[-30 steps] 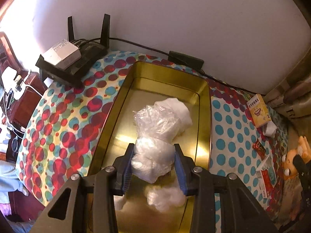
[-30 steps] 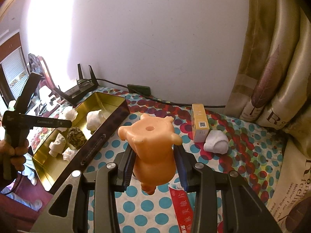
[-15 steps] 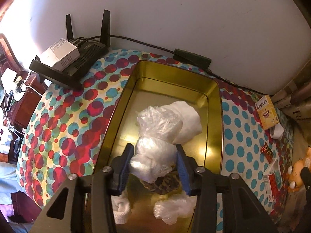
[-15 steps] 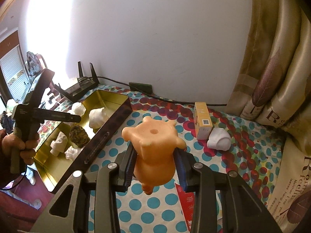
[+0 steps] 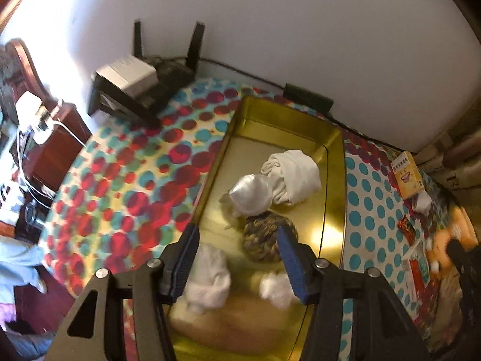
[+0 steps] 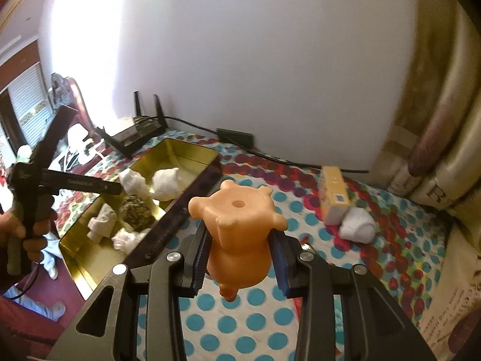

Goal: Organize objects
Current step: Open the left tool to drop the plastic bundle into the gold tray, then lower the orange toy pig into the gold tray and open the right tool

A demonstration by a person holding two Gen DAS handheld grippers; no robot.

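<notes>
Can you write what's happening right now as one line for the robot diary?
left gripper: just opened, empty, over gold tin | right gripper: shut on orange toy | toy not in tin

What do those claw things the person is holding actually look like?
Each claw, left claw and right claw, is a black angular frame with triangular cut-outs and silver bolts, ending in two fingers lined with ribbed blue pads. White lettering, too small to read, runs along the left one's bar.

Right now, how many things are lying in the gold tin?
5: cloth roll farthest, plastic wad next, brown ball in the middle, two white bundles nearest.
</notes>
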